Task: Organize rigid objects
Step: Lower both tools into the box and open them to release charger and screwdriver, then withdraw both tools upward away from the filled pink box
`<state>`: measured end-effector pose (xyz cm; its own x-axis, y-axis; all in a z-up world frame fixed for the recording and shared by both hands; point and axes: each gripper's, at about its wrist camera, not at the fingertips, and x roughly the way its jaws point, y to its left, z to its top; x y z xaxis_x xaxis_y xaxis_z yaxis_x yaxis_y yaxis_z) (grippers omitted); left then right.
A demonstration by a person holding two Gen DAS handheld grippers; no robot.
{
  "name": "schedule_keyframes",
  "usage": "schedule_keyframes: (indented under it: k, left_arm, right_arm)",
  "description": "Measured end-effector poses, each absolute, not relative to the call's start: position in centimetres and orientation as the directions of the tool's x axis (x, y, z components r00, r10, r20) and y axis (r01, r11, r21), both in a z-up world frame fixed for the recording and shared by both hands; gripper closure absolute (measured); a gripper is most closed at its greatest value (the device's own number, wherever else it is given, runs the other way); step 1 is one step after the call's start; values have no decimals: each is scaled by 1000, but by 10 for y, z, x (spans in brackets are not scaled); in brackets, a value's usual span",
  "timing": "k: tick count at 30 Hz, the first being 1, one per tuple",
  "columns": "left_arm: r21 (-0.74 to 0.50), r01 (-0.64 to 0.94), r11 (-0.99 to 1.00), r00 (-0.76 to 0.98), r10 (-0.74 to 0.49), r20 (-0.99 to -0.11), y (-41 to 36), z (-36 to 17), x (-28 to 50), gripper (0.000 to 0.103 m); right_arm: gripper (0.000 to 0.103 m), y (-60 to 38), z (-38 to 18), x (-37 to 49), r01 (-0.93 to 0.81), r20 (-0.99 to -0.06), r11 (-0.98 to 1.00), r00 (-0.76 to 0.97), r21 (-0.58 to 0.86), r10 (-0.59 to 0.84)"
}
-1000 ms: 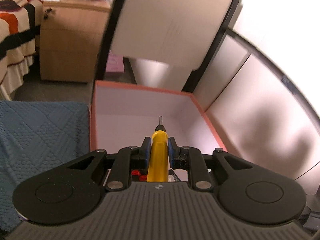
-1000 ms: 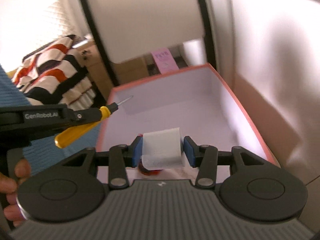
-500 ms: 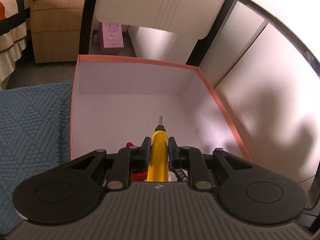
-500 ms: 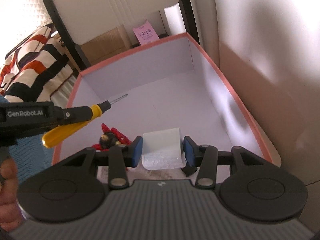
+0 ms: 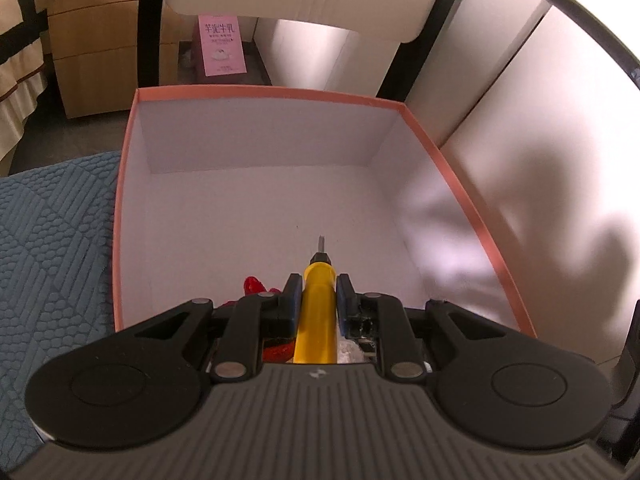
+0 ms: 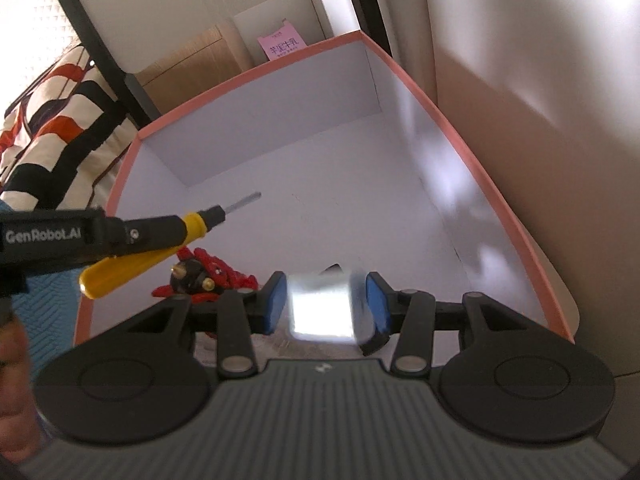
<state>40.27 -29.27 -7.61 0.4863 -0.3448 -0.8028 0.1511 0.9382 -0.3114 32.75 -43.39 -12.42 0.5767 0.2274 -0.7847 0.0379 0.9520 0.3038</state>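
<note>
The left gripper [image 5: 317, 294] clamps a yellow-handled screwdriver [image 5: 316, 312] above the pink-rimmed box [image 5: 124, 184]; a red toy [image 6: 204, 274] lies on the box floor beneath; the right gripper [image 6: 324, 306] pinches a pale block [image 6: 322, 307], perhaps translucent, washed out by glare.

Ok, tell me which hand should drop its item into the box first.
Probably left: the left gripper holds the screwdriver over bare box floor. The right gripper and its white block hang nearer the red toy.

A wooden cabinet [image 5: 100, 40] and striped bedding [image 6: 52, 120] stand beyond a sunlit white wall [image 5: 540, 140].
</note>
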Motion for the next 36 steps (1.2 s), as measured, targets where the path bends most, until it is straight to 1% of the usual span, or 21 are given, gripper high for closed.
schedule_keyframes:
  k: [6, 8, 10, 17, 21, 32, 36]
  left_arm:
    - [-323, 134, 937, 478, -347, -807, -289, -78, 401, 81]
    - [-313, 131, 941, 477, -337, -812, -288, -76, 400, 72]
    - [-314, 128, 941, 483, -335, -809, -286, -73, 398, 69]
    - [-308, 136, 942, 516, -333, -789, -273, -52, 380, 69]
    - [-320, 135, 938, 551, -339, -763, -261, -32, 366, 69]
    - [-319, 174, 932, 647, -353, -676, -232, 35, 313, 69]
    - [-350, 165, 922, 657, -368, -658, -218, 51, 296, 69]
  right_arm:
    - [55, -434, -121, 329, 37, -782, 953, 582, 300, 223]
    - [55, -434, -119, 328, 42, -780, 952, 585, 303, 223]
    - [55, -433, -115, 325, 44, -776, 953, 592, 300, 217]
    - [55, -427, -92, 315, 32, -753, 955, 623, 295, 212]
    - [55, -424, -72, 304, 40, -722, 954, 663, 298, 197]
    - [55, -399, -19, 260, -23, -662, 963, 722, 269, 202]
    - [55, -389, -4, 246, -38, -642, 962, 738, 270, 210]
